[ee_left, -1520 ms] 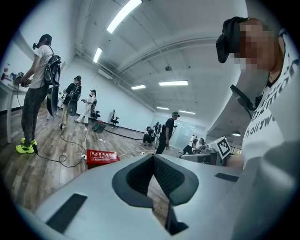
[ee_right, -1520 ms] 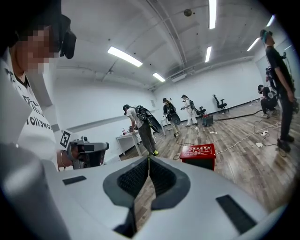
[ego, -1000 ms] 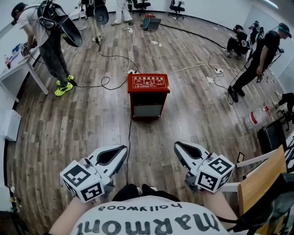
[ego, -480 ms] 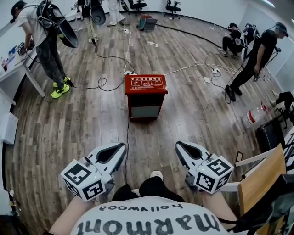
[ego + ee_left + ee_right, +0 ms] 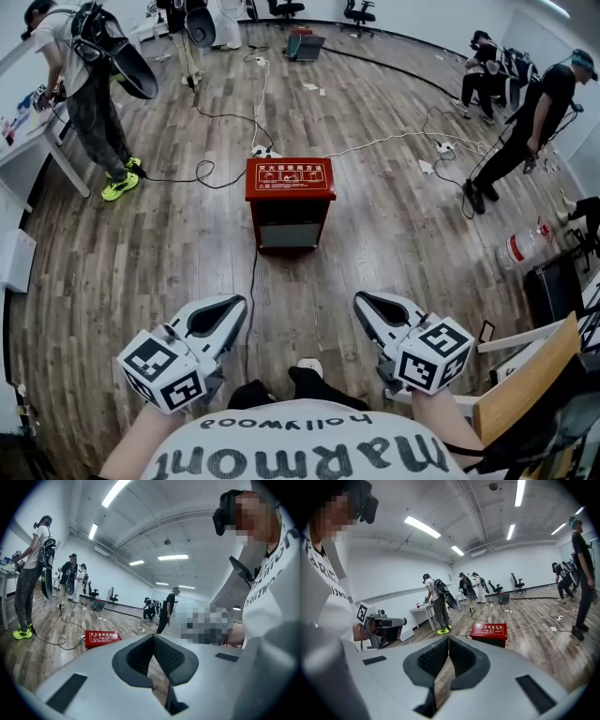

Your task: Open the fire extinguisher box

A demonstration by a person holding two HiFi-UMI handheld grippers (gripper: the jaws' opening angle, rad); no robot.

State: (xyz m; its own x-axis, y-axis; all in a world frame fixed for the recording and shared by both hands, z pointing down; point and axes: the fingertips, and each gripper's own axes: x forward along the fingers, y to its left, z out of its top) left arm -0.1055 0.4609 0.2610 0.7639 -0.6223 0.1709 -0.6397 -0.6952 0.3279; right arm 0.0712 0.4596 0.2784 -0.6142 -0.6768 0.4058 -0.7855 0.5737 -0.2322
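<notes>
In the head view, the red fire extinguisher box (image 5: pixel 290 202) stands upright on the wooden floor (image 5: pixel 169 253) with its lid down, white print on its top and a pale panel in its front. It sits ahead of both grippers and well apart from them. A black cable (image 5: pixel 251 281) runs along the floor from its base toward the wearer. The left gripper (image 5: pixel 234 306) and right gripper (image 5: pixel 366 302) hover low over the floor, side by side, both pointing toward the box, with nothing in either. At the far left a person in bright green shoes (image 5: pixel 120 183) leans over a white worktop (image 5: pixel 28 131), and at the right a person in black (image 5: pixel 525 122) stands bent forward. In the left gripper view, the jaws are pressed together on nothing, and the box (image 5: pixel 101 638) shows on the floor beyond them, to the left of their tips. In the right gripper view, the jaws likewise meet with nothing between them, and the box (image 5: pixel 489 631) stands past the tips, slightly to the right.
</notes>
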